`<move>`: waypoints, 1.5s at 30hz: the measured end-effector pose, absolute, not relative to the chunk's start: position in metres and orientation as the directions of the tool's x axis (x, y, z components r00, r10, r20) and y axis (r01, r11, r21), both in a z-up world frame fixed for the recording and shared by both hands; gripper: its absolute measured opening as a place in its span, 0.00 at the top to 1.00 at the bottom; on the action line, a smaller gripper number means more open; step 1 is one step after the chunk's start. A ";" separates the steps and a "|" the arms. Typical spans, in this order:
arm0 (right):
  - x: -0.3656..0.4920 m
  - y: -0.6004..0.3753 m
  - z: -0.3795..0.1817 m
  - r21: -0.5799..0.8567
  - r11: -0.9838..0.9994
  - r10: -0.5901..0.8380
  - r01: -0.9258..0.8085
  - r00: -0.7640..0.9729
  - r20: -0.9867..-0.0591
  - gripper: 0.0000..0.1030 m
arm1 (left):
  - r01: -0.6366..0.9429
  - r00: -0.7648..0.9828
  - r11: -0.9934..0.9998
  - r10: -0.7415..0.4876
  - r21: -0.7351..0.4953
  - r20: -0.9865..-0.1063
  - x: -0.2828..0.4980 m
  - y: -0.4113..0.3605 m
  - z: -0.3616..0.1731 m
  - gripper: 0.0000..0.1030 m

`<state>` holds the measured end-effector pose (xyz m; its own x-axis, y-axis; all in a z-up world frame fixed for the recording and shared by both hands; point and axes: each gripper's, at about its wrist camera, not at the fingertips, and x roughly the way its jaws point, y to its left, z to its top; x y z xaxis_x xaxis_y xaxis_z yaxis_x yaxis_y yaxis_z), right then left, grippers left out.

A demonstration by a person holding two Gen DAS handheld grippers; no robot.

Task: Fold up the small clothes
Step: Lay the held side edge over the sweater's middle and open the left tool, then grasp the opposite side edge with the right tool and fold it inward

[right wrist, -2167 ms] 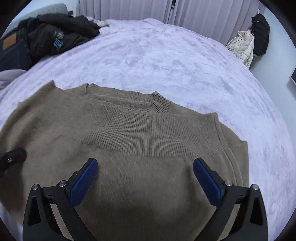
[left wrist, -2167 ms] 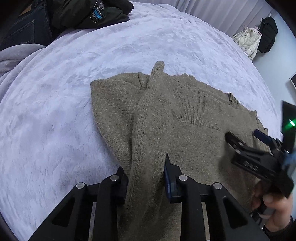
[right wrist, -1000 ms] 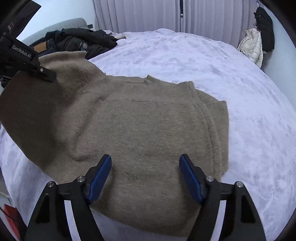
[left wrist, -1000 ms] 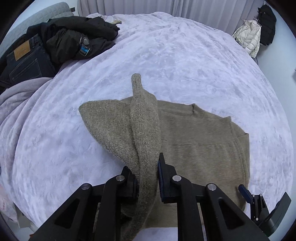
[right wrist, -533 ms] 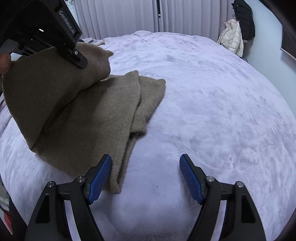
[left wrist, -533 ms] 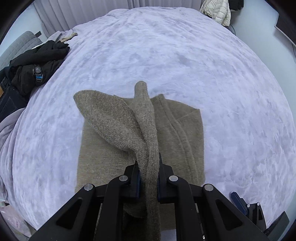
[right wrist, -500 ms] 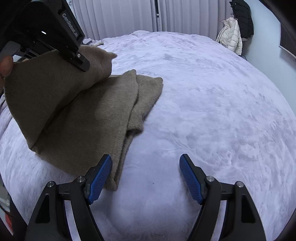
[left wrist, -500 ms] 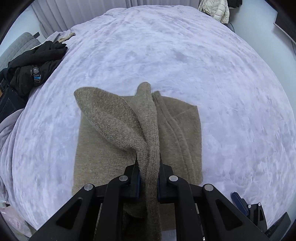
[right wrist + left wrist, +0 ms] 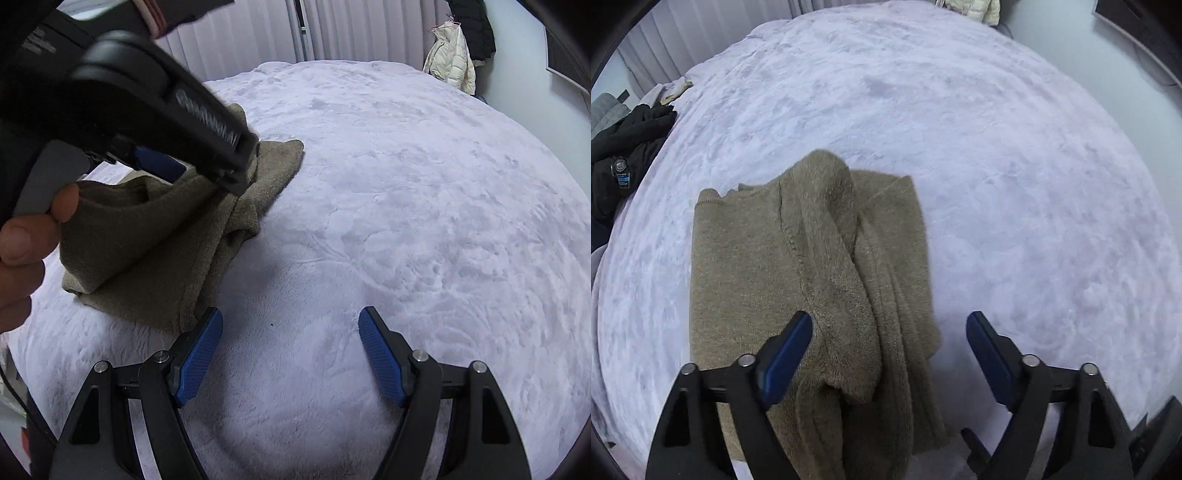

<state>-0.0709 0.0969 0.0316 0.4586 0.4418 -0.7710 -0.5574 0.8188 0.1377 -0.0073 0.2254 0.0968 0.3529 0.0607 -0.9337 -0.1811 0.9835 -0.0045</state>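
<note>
An olive-brown knitted sweater (image 9: 798,258) lies folded lengthwise on the lilac plush bed cover (image 9: 997,166). A loose fold of it runs down the middle. My left gripper (image 9: 888,325) hovers over the sweater's near end. Its jaws are opening, and the fold lies slack between them with neither pad pressing on it. In the right wrist view the sweater (image 9: 147,251) sits at the left, under the left gripper's black housing (image 9: 155,99) and a person's hand (image 9: 26,240). My right gripper (image 9: 290,321) stands open over bare cover, its left finger just beside the sweater's near corner.
A pile of dark clothes (image 9: 624,155) lies at the bed's far left. A white jacket (image 9: 450,62) and a black one (image 9: 476,29) hang by the right wall. Pale curtains (image 9: 240,40) close the back. The cover to the right of the sweater is bare.
The left gripper's jaws have spread wide and let go of the sweater fold, which has dropped onto the folded sweater. The right gripper has stayed open and has hardly shifted.
</note>
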 end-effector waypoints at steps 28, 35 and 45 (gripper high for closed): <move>-0.016 0.156 0.055 0.621 0.581 0.763 -0.526 0.087 -0.640 0.23 | -0.268 0.485 0.963 0.107 -0.031 -0.868 -0.124 0.306 0.058 0.15; 0.011 0.189 0.046 0.610 0.591 0.741 -0.527 0.057 -0.669 0.46 | -0.206 0.524 0.977 0.058 -0.060 -0.850 -0.117 0.291 0.058 0.15; 0.012 0.175 0.046 0.507 0.647 0.683 -0.570 0.137 -0.717 0.88 | -0.136 0.497 0.988 0.010 -0.067 -0.868 -0.102 0.264 0.050 0.15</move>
